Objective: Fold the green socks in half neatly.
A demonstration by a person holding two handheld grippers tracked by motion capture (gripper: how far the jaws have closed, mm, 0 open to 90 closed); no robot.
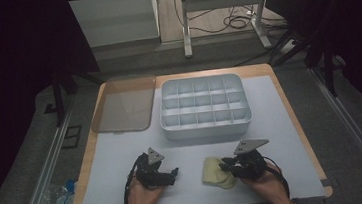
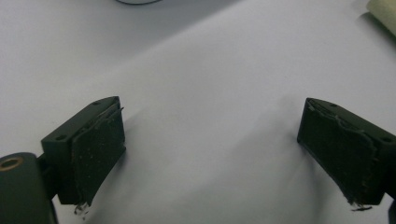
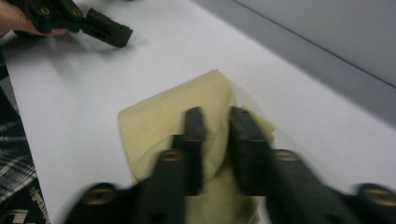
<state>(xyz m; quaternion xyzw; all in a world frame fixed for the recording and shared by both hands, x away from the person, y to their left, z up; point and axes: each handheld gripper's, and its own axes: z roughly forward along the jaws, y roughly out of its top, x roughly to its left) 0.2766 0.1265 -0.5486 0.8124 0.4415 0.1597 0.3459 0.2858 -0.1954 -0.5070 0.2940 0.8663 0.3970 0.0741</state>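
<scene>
Right claw (image 3: 215, 140) pinches the yellow cloth (image 3: 187, 112).
Its jaws clamp a raised fold, presumably for lifting; the left claw (image 2: 210, 154) waits agape above the worktop (image 2: 210, 70).

"What sort of place is this?"

"A lab, I'd say. The bench (image 1: 291, 121) is a white-topped board on a dark stand with metal rails (image 1: 49, 165) either side."

"Anything else?"

"Loose cables (image 1: 234, 22) coil on the floor beneath a bare metal frame (image 1: 219, 0), with black curtains (image 1: 8, 48) around."
</scene>
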